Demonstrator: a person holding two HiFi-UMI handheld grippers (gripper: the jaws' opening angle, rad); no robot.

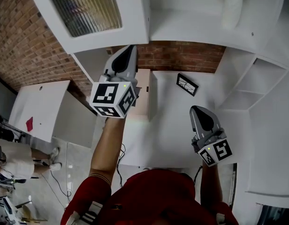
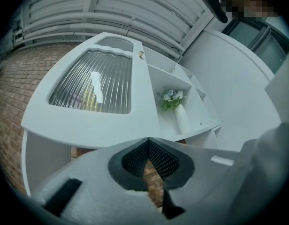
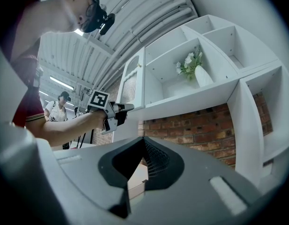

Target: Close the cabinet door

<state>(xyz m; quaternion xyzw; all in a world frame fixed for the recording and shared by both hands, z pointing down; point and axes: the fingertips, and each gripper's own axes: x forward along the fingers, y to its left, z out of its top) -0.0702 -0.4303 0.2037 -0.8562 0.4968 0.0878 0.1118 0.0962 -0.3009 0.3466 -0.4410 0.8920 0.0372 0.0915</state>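
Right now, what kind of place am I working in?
Probably a lab or studio staged like a home: a white cabinet with a ribbed-glass door, a brick wall behind, and industrial ceiling beams overhead.

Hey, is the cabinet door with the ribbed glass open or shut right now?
Open. The cabinet door stands swung out from the cabinet, leaving the shelf with the flower vase exposed beside it.

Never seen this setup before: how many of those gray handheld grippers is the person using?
2. The left gripper is raised by the bottom edge of the open cabinet door; the right gripper is held lower, off to the right. Both have their jaws together.
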